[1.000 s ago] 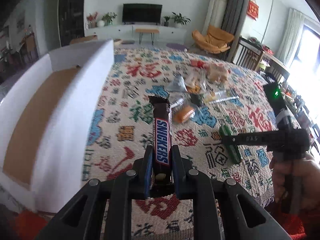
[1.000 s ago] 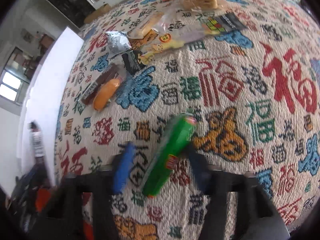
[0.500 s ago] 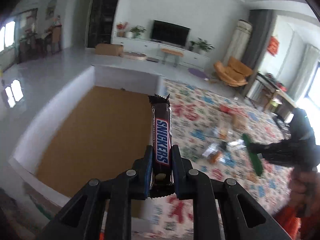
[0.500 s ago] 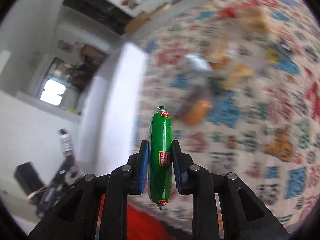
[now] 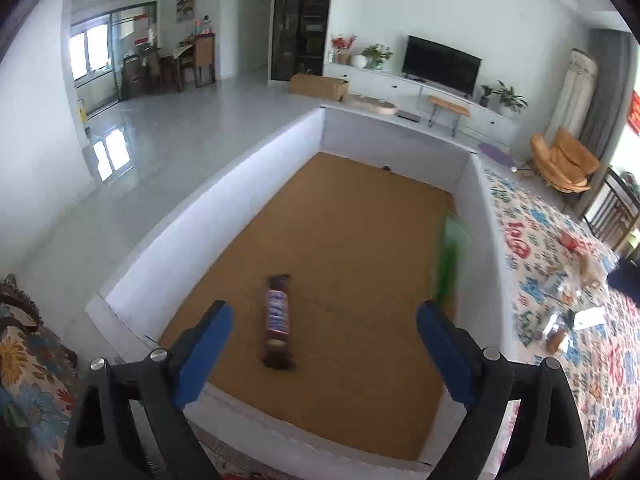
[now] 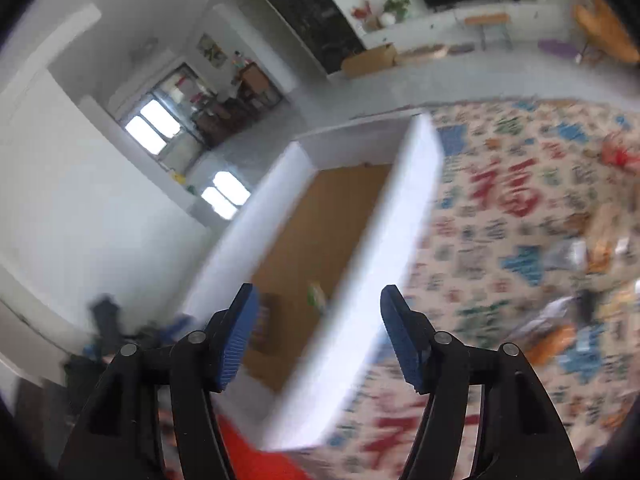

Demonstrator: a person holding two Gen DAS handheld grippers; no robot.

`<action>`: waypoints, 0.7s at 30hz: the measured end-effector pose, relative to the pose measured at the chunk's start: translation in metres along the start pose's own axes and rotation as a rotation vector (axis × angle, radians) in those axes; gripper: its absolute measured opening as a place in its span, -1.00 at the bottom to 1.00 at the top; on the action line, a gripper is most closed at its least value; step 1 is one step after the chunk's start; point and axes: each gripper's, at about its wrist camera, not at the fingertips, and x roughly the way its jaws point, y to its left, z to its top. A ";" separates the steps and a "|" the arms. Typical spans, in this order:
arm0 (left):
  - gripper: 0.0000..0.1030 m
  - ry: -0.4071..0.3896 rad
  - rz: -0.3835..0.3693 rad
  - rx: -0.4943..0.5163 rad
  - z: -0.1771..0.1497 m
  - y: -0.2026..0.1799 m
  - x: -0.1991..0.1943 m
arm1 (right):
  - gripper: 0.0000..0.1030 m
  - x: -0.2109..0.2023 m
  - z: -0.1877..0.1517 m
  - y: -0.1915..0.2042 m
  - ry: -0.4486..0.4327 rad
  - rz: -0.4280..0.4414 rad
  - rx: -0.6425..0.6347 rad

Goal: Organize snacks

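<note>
The chocolate bar [image 5: 277, 318] lies flat on the brown floor of the white-walled box [image 5: 208, 204], towards the near end and left of centre, its long axis running roughly from the near wall towards the far wall, the crimped dark end pointing away from the left gripper [image 5: 322, 354]; the label is too blurred to read. A green sausage stick [image 5: 450, 256] shows as a streak close against the box's right wall, its long axis also roughly near-to-far; the smear makes it impossible to tell whether it is lying settled or in motion. In the right wrist view only a small green patch [image 6: 316, 296] of it peeks out beside the wall. The left gripper hangs above the near end of the box with its jaws wide apart and nothing between them; the right gripper [image 6: 320, 340] is likewise spread and empty, over the box's right wall. More snacks [image 5: 560, 320] wait on the patterned cloth [image 5: 532, 240] to the right. The risks, as I judge them: a low sweep could clip the box wall and shift it, and later drops could pile untidily on these two
</note>
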 end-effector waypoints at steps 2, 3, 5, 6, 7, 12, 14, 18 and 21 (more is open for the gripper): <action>0.80 -0.029 -0.037 0.024 -0.002 -0.021 -0.013 | 0.30 -0.014 -0.019 -0.038 -0.028 -0.135 -0.041; 0.81 -0.046 -0.072 0.047 -0.005 -0.038 -0.022 | 0.30 -0.021 -0.030 -0.060 -0.047 -0.214 -0.061; 0.90 -0.061 -0.145 0.096 -0.010 -0.068 -0.037 | 0.30 -0.035 -0.057 -0.117 -0.073 -0.432 -0.110; 0.92 -0.069 -0.186 0.126 -0.015 -0.089 -0.045 | 0.30 -0.039 -0.066 -0.139 -0.070 -0.510 -0.115; 0.94 -0.071 -0.218 0.151 -0.018 -0.106 -0.050 | 0.30 -0.049 -0.078 -0.167 -0.055 -0.605 -0.104; 0.96 0.048 -0.412 0.275 -0.050 -0.213 -0.042 | 0.30 -0.116 -0.115 -0.289 -0.057 -0.823 0.094; 0.96 0.111 -0.434 0.291 -0.067 -0.250 -0.022 | 0.30 -0.136 -0.119 -0.324 -0.063 -0.885 0.149; 0.96 0.173 -0.386 0.297 -0.099 -0.285 0.030 | 0.30 -0.157 -0.126 -0.353 -0.083 -0.963 0.173; 0.96 0.151 -0.340 0.334 -0.108 -0.296 0.067 | 0.34 -0.166 -0.130 -0.363 -0.111 -0.945 0.194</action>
